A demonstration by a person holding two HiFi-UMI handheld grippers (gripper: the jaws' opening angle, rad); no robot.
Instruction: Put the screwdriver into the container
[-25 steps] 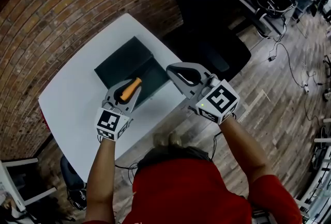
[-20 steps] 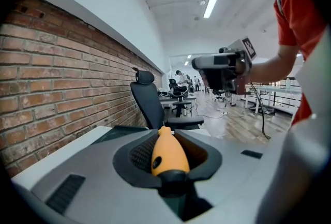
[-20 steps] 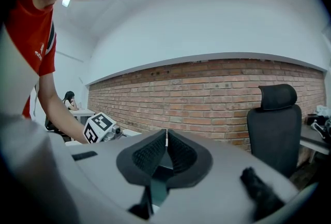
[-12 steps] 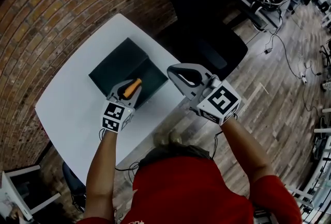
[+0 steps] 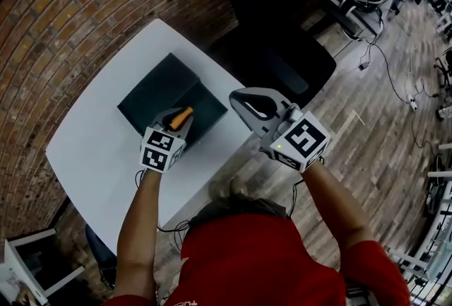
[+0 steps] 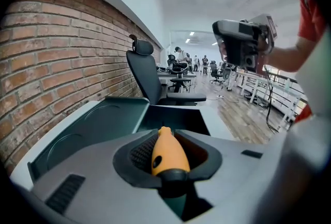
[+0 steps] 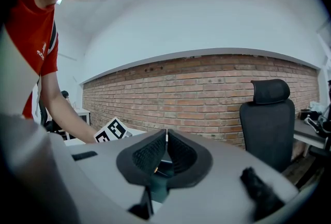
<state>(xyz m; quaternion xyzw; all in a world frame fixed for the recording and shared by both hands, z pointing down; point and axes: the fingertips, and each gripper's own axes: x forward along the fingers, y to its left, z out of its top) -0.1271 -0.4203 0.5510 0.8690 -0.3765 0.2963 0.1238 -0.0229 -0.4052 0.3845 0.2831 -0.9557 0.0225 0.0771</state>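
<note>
Gripping orange-handled screwdriver (image 6: 166,153), left gripper (image 5: 177,118) hovers over dark green open container's (image 5: 152,89) 6 o'clock edge (release pending); right gripper (image 7: 166,137) closed, empty.

The head view is taken from above, steeply downward, so that the table (image 5: 99,149), container (image 5: 159,89), chair (image 5: 282,50), brick wall (image 5: 70,15), left gripper (image 5: 180,116) and right gripper (image 5: 239,97) are all taken in from farther off. The left gripper view is set low and close behind its own jaws and faced across the container toward the chair, with the right gripper caught at upper right. The right gripper view is set equally close but turned toward the brick wall, the chair and the left gripper's marker cube (image 7: 111,131) being shared with the others.
</note>
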